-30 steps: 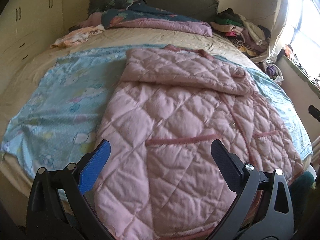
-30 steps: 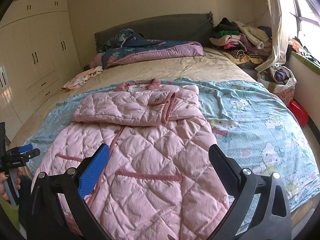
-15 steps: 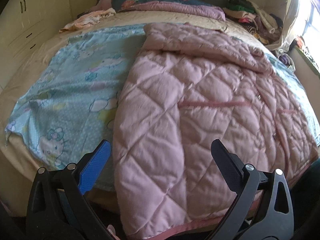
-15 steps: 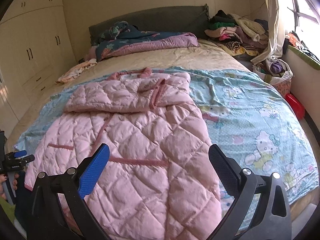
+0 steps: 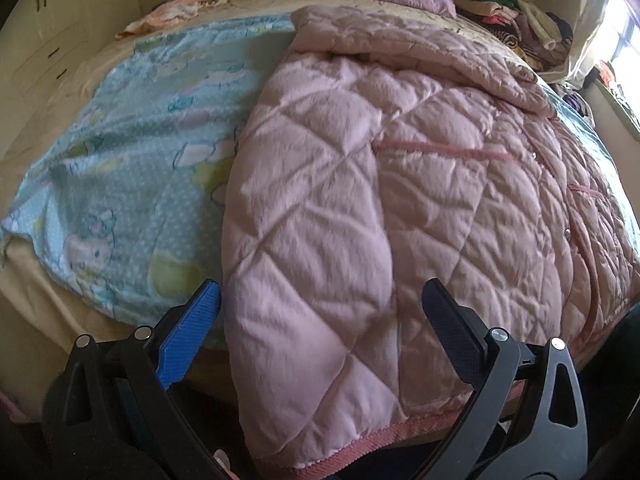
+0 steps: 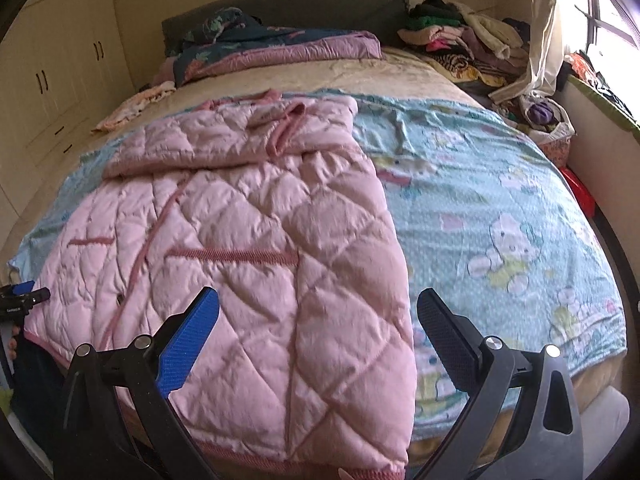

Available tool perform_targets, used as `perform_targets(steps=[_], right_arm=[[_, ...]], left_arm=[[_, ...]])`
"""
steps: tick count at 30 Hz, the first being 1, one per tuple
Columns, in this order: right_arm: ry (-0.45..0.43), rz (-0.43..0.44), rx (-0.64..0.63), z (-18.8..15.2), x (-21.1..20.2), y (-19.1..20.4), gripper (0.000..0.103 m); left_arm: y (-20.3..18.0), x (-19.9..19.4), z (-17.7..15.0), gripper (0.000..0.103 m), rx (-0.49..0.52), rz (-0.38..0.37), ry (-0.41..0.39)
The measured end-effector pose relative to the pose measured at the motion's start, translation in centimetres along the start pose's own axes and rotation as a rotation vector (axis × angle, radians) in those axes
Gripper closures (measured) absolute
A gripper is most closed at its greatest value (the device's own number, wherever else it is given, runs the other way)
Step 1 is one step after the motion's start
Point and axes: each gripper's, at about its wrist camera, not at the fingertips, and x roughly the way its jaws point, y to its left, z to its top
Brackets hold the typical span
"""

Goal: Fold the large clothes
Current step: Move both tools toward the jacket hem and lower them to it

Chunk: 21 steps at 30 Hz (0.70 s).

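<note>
The bed (image 6: 400, 68) is carrying everything here: a light blue cartoon-print sheet (image 6: 500, 208) is lying across its near half, and the pink quilted coat (image 6: 248, 232) you are folding is lying on that sheet, front side up, with its sleeves folded across the chest and its hem hanging over the bed's near edge. A dark floral quilt (image 6: 280, 46) is lying by the headboard, and a pile of mixed clothes (image 6: 464, 40) is sitting at the bed's far right corner.

You are holding your right gripper (image 6: 318, 316) wide open above the coat's right hem corner, gripping nothing. Your left gripper (image 5: 322, 306) is also spread wide and empty over the left hem corner of the coat (image 5: 380, 200).

The hem's lowest edge is being cut off by the gripper bodies. In the right wrist view only a tip of the left gripper is showing at the left border.
</note>
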Motion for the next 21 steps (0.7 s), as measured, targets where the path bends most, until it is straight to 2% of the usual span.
perform_targets(steps=[8, 17, 21], right_arm=[[0.060, -0.006, 0.002, -1.7, 0.6, -0.2, 0.004], [0.156, -0.021, 0.047, -3.1, 1.7, -1.4, 0.004], [0.215, -0.017, 0.066, -4.0, 2.5, -1.9, 0.004]], left_arm=[[0.8, 0.9, -0.9, 0.009, -0.046, -0.054, 0.043], [0.0, 0.3, -1.7, 0.009, -0.019, -0.069, 0.022], [-0.4, -0.4, -2.1, 0.009, -0.016, -0.113, -0.007]])
